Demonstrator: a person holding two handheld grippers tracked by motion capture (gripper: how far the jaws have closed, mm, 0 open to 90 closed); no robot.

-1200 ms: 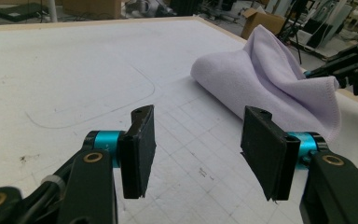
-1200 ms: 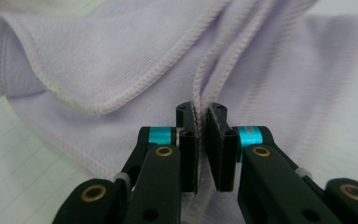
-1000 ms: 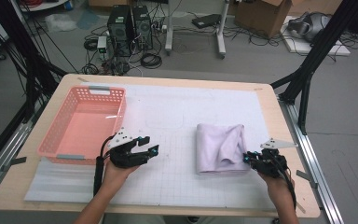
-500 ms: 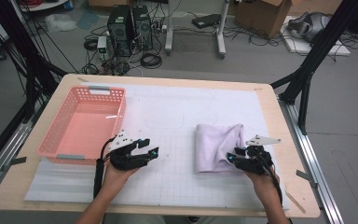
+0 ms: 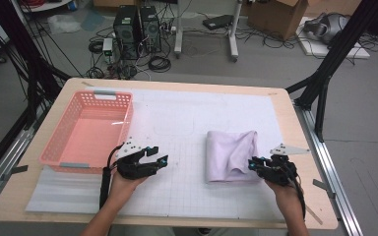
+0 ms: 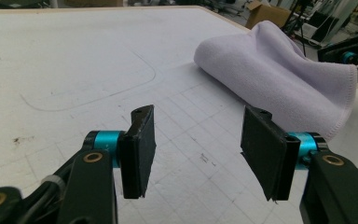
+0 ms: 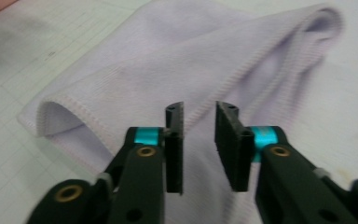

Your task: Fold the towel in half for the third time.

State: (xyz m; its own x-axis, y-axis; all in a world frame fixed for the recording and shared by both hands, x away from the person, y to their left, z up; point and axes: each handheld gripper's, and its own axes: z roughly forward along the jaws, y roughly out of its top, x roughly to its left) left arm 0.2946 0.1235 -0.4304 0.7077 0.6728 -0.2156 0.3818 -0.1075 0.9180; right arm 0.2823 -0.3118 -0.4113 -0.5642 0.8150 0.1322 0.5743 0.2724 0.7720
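A folded lilac towel (image 5: 230,155) lies on the white gridded mat (image 5: 177,123), right of centre. My right gripper (image 5: 252,164) is at the towel's near right edge. In the right gripper view the right gripper (image 7: 199,126) hovers over the towel (image 7: 177,70). Its jaws are open by a narrow gap and nothing is pinched between them. My left gripper (image 5: 158,154) rests on the mat to the towel's left, well apart from it. In the left gripper view the left gripper (image 6: 196,135) is open wide and empty, and the towel (image 6: 279,74) lies ahead to the right.
A pink plastic basket (image 5: 59,142) stands empty at the table's left, just beyond my left hand. The wooden table edge (image 5: 305,147) runs close behind my right hand. Black frame legs, computers and cables are on the floor beyond the table.
My right gripper has moved left from near the table's right edge onto the towel's right edge. The left gripper has hardly moved.
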